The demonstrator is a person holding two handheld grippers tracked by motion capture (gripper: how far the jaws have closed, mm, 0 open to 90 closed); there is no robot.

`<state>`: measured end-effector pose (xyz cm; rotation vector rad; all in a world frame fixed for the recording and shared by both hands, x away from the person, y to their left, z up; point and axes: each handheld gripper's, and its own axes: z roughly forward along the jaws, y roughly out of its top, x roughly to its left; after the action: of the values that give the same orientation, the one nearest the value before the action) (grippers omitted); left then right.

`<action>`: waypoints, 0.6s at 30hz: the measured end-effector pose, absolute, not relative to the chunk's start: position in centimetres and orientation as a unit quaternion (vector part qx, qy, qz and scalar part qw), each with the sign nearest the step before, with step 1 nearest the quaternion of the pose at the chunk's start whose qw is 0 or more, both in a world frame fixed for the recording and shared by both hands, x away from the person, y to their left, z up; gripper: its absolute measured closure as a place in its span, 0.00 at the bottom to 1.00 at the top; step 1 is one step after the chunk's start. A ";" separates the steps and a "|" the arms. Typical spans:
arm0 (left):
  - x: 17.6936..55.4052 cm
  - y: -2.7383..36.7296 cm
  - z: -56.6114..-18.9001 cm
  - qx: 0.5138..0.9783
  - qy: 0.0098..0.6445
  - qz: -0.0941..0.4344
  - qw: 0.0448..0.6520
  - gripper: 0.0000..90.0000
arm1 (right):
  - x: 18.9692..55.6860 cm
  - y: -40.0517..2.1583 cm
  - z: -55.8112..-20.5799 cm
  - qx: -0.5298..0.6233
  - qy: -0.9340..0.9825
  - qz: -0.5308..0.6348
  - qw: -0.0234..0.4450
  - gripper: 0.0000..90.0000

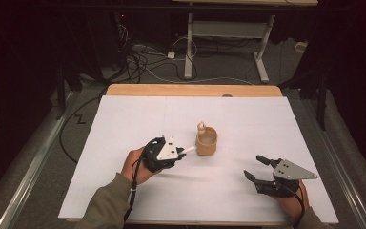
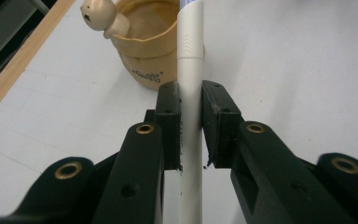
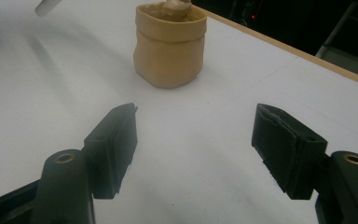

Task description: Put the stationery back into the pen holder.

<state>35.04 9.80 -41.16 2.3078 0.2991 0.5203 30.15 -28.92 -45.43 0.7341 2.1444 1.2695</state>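
A: Why is the left gripper (image 1: 174, 153) pinching the white pen (image 2: 189, 93) lengthwise?

B: Its tip points at the tan holder (image 1: 206, 141) near the desk's (image 1: 124, 119) middle, probably to be dropped inside.

A: And the right gripper (image 1: 259, 168)?

B: Jaws spread, empty, waiting near the desk's front right corner.

Count on the white table (image 1: 124, 191)

One tan cup (image 1: 206, 141) with one small figure (image 1: 201, 127) on its rim; one white pen (image 2: 189, 70) just beside the cup; two grippers.
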 end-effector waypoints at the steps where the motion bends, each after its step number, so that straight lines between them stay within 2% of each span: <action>1: 35.0 9.9 -41.1 0.897 0.119 0.205 0.373 0.84 | 30.1 -28.9 -45.4 0.273 0.795 0.470 0.270 0.35; 5: 34.7 10.7 -41.2 0.870 0.129 0.215 0.424 0.84 | 30.1 -29.0 -45.4 0.275 0.793 0.471 0.270 0.35; 9: 34.6 10.7 -41.7 0.856 0.137 0.222 0.447 0.84 | 30.2 -29.0 -45.4 0.272 0.794 0.471 0.271 0.35; 18: 34.9 11.4 -42.0 0.827 0.157 0.202 0.500 0.84 | 30.1 -29.0 -45.4 0.273 0.793 0.473 0.272 0.35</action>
<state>34.89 11.44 -42.02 2.0009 0.3795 0.4884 30.11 -29.04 -45.39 0.7352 2.1343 1.2727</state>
